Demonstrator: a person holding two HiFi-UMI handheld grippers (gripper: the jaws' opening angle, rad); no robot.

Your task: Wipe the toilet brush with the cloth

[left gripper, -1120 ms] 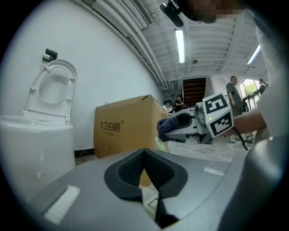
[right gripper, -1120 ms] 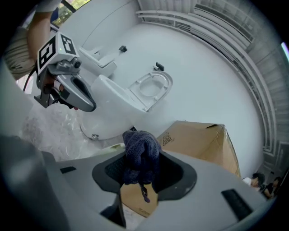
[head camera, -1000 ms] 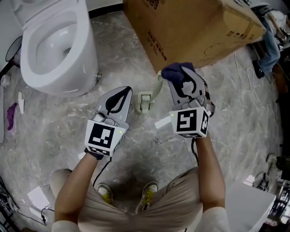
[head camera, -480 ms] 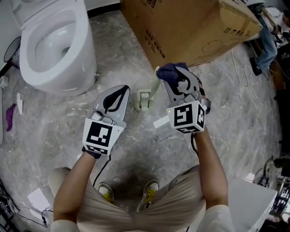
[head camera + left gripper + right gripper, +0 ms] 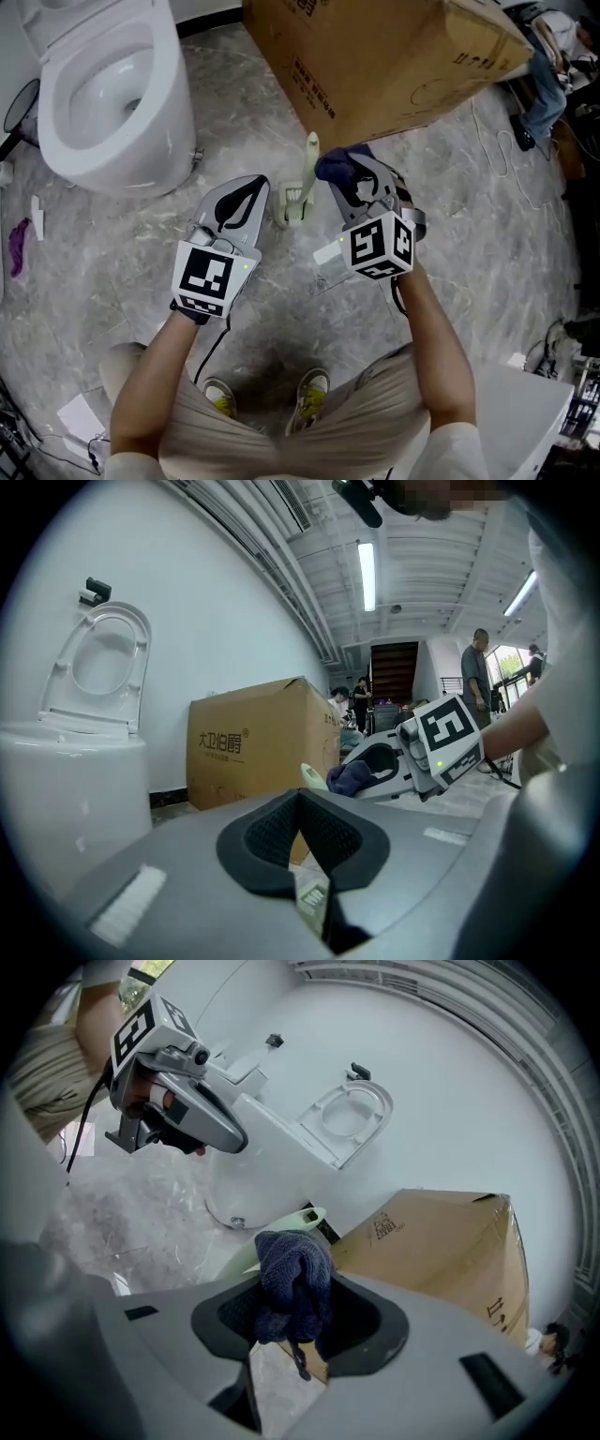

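On the grey, marble-patterned floor [image 5: 487, 234], between a white toilet [image 5: 103, 103] with its lid raised and a big cardboard box [image 5: 394, 56], stands a pale green toilet brush [image 5: 305, 183]. It is upright and sits between the 2 hand-held grippers. The right hand-held gripper [image 5: 298, 1321] is clamped on a bunched dark blue cloth [image 5: 336, 166], which sits right by the top of the brush handle; whether the cloth touches it is hard to tell. The left hand-held gripper [image 5: 298, 799] has its jaws closed together on nothing and sits just left of the brush base. A white wall rises behind the toilet. Strip lights [image 5: 367, 562] run along the ceiling of a large hall, with people [image 5: 478, 667] standing far off. Loose cables [image 5: 511, 159] lie on the floor at the right.
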